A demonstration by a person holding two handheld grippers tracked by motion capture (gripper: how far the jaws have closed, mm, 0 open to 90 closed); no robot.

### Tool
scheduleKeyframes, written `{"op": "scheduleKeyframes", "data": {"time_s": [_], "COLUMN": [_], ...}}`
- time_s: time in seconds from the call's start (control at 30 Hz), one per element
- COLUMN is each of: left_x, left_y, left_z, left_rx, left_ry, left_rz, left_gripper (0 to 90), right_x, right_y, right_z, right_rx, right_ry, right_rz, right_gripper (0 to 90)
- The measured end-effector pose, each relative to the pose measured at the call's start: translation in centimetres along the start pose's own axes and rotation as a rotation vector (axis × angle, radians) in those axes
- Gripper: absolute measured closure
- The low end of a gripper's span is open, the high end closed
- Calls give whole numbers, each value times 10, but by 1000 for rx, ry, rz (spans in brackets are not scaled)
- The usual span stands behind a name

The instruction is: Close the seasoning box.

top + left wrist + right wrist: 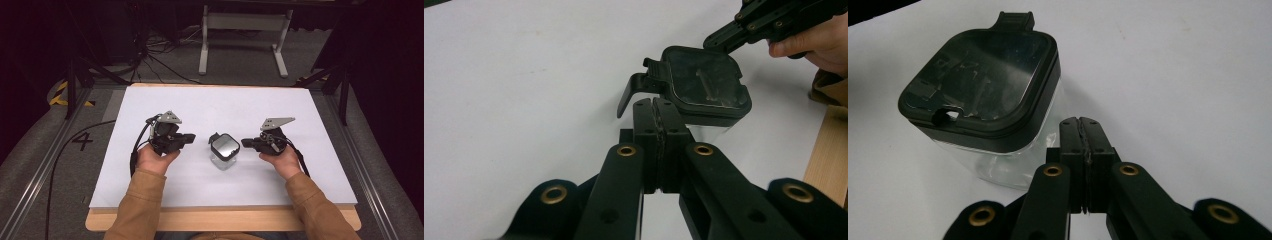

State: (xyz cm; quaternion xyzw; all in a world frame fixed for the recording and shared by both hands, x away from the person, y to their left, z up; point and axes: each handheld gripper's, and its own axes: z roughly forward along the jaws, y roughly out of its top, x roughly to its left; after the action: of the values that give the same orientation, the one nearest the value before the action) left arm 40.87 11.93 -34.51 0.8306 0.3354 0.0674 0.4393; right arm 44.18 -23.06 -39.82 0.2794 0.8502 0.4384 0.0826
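Centrally, container [224,151] between closed tongs.

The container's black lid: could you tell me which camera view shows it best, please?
The right gripper view: the lid appears large, showing its latch tab and rim opening. The left gripper view shows it obliquely, near the right tool. The high view shows it small.

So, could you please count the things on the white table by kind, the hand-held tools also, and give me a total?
Clear container with black lid: 1
Hand-held tools: 2, the left tool and the right tool, both shut and holding nothing
Total: 3
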Motion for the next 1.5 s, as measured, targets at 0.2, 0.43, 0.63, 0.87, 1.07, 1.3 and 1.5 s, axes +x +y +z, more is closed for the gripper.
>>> {"op": "scheduleKeyframes", "data": {"time_s": [0.2, 0.43, 0.63, 0.87, 1.07, 1.3, 1.5], "left_x": [0, 1, 1, 0, 0, 1, 1], "left_y": [-1, 0, 3, 9, 13, 13, 13], "left_z": [-2, -2, 1, 6, 9, 8, 7], "left_rx": [-13, -17, -21, -13, -26, -30, -33], "left_ry": [6, 2, -3, -19, -30, -31, -31], "left_rz": [-14, -9, -6, 8, 13, 4, 5], "left_gripper": [892, 891, 891, 891, 891, 891, 891], "right_x": [4, 8, 12, 24, 35, 45, 54], "right_y": [0, -2, -4, -6, -7, -8, -7], "right_z": [10, 11, 9, 5, 5, 8, 11], "right_rx": [32, 56, 69, 92, 109, 133, 150], "right_ry": [24, 23, 28, 40, 56, 85, 117], "right_rz": [-28, -33, -30, -56, -83, -99, -123], "right_gripper": [896, 897, 898, 898, 898, 898, 897]}}
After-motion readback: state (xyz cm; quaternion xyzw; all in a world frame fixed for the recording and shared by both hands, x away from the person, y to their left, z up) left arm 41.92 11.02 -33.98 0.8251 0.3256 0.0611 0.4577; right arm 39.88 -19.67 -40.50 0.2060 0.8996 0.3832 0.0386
